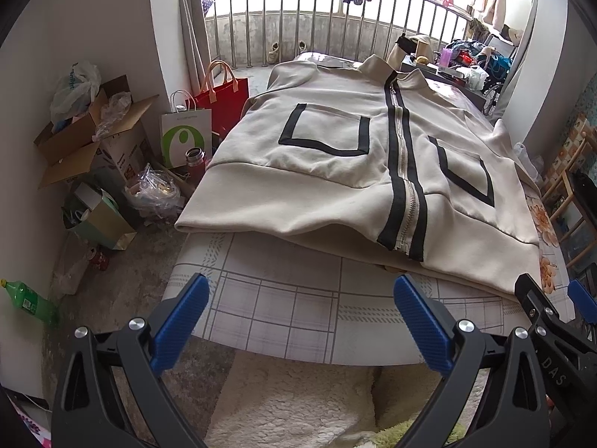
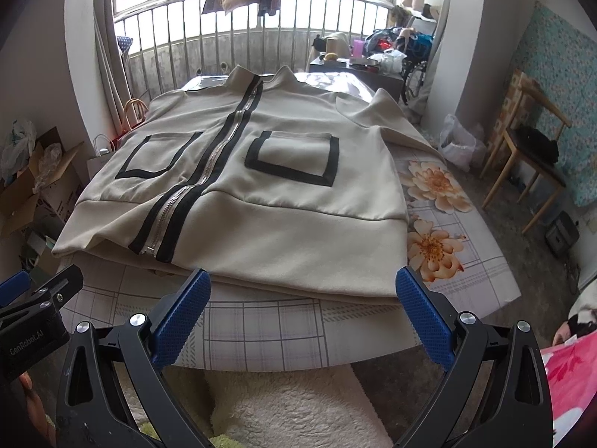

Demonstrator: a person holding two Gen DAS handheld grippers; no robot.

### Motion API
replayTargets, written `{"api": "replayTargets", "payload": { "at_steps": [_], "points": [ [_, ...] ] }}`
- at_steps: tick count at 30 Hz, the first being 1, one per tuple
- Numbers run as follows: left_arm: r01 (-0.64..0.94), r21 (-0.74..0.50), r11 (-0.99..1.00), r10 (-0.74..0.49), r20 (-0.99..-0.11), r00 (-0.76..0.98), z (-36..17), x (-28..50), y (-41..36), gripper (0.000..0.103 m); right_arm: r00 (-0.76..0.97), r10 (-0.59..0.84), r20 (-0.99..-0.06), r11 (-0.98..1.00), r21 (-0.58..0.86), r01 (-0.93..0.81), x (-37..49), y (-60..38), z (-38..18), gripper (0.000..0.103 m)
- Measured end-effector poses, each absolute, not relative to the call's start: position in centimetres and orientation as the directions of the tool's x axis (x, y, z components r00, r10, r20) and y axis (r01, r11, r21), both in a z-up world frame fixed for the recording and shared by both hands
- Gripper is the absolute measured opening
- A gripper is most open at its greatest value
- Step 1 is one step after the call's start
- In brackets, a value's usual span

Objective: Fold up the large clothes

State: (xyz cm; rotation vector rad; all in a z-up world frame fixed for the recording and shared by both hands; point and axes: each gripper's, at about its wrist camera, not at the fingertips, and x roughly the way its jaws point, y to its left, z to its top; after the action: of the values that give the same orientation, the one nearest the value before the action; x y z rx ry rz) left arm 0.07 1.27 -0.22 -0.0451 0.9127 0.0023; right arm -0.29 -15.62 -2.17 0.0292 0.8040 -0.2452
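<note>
A large beige zip jacket (image 1: 335,171) (image 2: 261,186) with black trim and two black-outlined pockets lies flat, front up, on a table with a plaid and flower cloth (image 1: 283,310) (image 2: 447,231). Its hem faces me, its collar points to the window. My left gripper (image 1: 300,298) hovers open just short of the hem's left half, nothing between its blue pads. My right gripper (image 2: 302,291) is open too, at the hem's right half, with its fingertips at the hem's edge. Each gripper shows at the edge of the other's view.
Left of the table the floor holds cardboard boxes (image 1: 86,138), paper bags (image 1: 186,134), a red bag (image 1: 224,100) and a green bottle (image 1: 30,300). A wooden chair (image 2: 530,156) stands at the right. A cluttered side table (image 2: 358,67) and window railing lie beyond. A fleecy rug (image 2: 291,407) lies below.
</note>
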Motion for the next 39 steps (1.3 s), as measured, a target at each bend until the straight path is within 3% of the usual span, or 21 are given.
{"api": "replayTargets", "payload": {
  "at_steps": [39],
  "points": [
    [-0.042,-0.005,0.999,0.021,-0.799,0.601,0.04,0.14,1.85,0.097,0.668,-0.206,-0.715,0.973,-0.078,0.217,-0.11,-15.39,-1.55,0.095]
  ]
}}
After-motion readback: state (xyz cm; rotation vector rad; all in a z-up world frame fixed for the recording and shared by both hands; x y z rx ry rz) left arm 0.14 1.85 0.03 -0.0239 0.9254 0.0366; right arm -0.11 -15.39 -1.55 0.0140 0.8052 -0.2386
